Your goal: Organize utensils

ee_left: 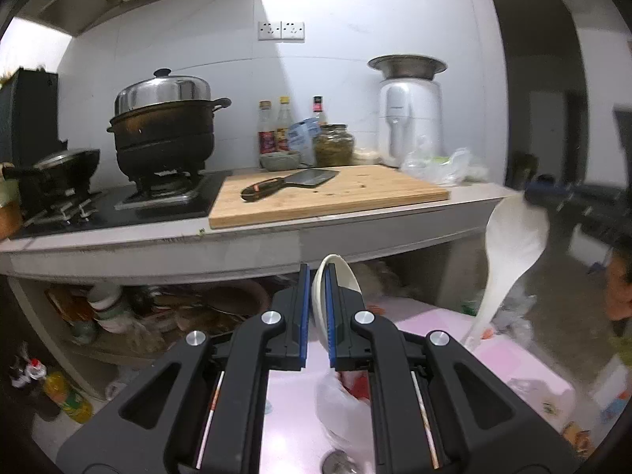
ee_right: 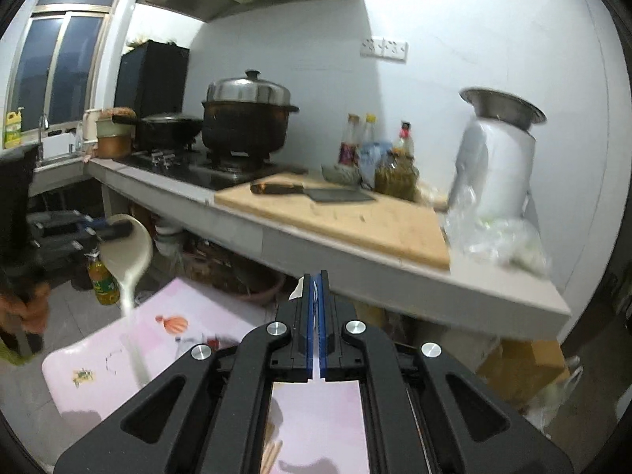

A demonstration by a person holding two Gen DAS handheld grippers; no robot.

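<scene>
Spoon [ee_left: 509, 252] clamped by blurred right gripper [ee_right: 315, 282], bowl [ee_left: 333, 272] rim pinched in left fingers [ee_left: 304, 308], mostly hidden

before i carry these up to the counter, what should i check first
1. Left gripper jaws shut on the first white spoon: ok.
2. Right gripper jaws shut on the second white spoon: ok.
3. The two spoons are apart from each other: ok.
4. Handle tips clear of the pink table: cannot tell, blurred.
5. Cutting board free to land on: not ok, a cleaver lies on it.
6. A holder for the spoons is in view: not ok.
</scene>
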